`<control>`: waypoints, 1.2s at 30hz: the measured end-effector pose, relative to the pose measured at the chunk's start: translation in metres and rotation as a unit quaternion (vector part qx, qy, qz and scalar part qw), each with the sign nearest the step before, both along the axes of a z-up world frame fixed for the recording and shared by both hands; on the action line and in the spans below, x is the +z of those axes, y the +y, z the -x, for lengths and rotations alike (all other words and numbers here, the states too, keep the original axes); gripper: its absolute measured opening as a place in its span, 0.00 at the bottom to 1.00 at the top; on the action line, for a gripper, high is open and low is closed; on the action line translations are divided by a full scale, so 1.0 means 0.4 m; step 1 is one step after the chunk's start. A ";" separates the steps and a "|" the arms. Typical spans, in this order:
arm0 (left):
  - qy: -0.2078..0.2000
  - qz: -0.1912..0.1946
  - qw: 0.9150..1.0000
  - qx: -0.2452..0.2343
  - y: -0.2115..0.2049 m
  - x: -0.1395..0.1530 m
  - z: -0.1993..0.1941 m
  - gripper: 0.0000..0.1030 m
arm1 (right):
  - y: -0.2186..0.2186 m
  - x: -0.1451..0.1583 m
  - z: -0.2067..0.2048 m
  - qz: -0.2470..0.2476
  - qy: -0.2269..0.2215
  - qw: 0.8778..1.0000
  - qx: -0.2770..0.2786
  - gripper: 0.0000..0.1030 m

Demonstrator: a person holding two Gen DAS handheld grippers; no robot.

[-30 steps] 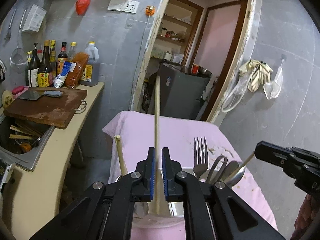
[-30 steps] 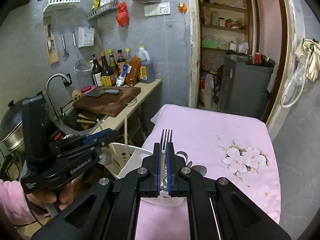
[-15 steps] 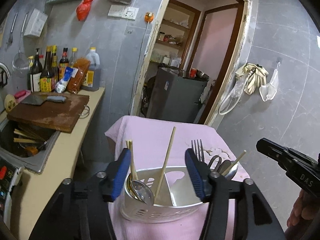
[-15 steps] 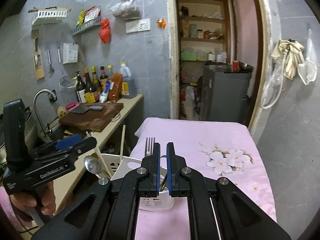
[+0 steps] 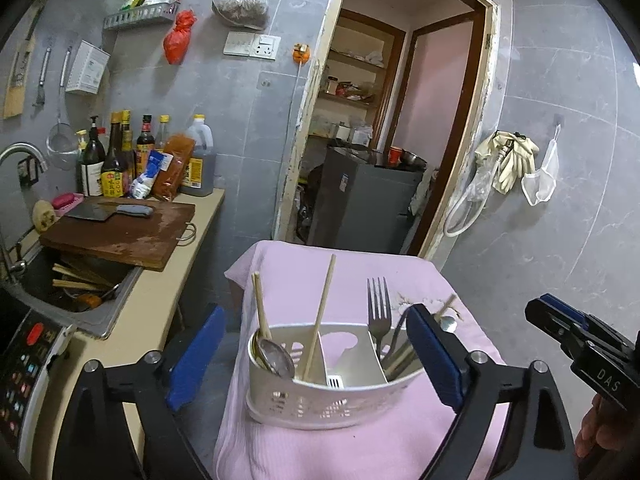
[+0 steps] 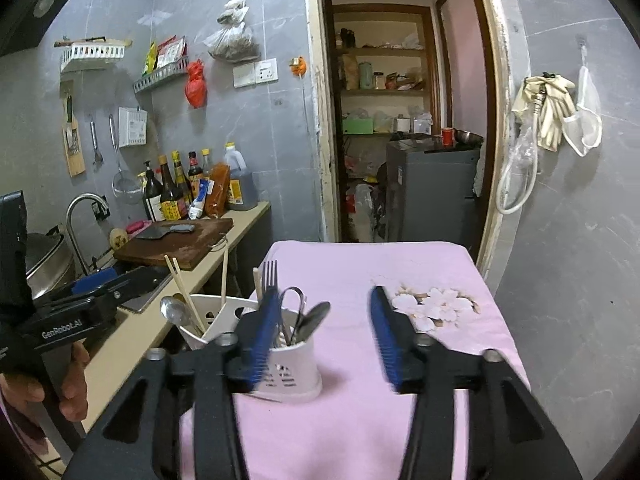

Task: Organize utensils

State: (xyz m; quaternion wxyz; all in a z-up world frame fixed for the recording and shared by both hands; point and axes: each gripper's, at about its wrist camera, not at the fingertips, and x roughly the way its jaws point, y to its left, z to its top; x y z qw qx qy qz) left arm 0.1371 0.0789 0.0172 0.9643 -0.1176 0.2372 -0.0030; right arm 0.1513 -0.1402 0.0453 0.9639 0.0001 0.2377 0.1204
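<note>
Caddy divider left view, flower print right

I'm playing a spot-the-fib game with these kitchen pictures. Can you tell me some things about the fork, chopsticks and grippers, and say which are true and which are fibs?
1. The fork stands in the white caddy, tines up. True.
2. The left gripper is squeezing a chopstick. False: its jaws are opening and hold nothing; the chopstick leans in the caddy.
3. The caddy sits on a pink cloth. True.
4. The cleaver lies in the sink. False: it lies on the cutting board.
5. The right gripper holds the fork. False: its jaws are opening, empty.
</note>
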 end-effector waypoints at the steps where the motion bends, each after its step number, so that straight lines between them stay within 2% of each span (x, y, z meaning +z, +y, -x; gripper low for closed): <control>1: -0.001 -0.001 1.000 0.002 -0.003 0.001 0.010 0.93 | -0.013 0.000 0.013 -0.004 -0.003 1.000 -0.001 0.55; 3: -0.005 -0.007 1.000 0.008 -0.016 0.005 0.037 0.95 | -0.036 -0.004 0.034 -0.010 -0.006 1.000 -0.007 0.69; 6: -0.007 -0.017 1.000 0.019 -0.037 0.007 0.075 0.97 | -0.077 -0.010 0.073 -0.017 -0.013 1.000 -0.016 0.82; 12: -0.008 -0.023 0.999 0.033 -0.065 0.004 0.142 0.99 | -0.132 -0.024 0.130 -0.013 -0.014 0.999 -0.026 0.94; 19: -0.001 -0.028 0.999 0.041 -0.094 -0.012 0.226 0.99 | -0.191 -0.050 0.198 -0.010 0.003 0.999 -0.038 0.97; 24: 0.001 -0.032 0.999 0.044 -0.117 -0.023 0.279 0.99 | -0.186 -0.073 0.257 0.034 0.002 0.999 -0.039 0.98; 29: -0.009 -0.042 0.998 0.046 -0.135 -0.028 0.325 0.99 | -0.211 -0.071 0.291 0.005 0.005 0.998 -0.055 0.98; 36: -0.018 -0.050 0.998 0.039 -0.148 -0.028 0.359 0.99 | -0.211 -0.063 0.319 0.000 -0.005 0.998 -0.061 0.98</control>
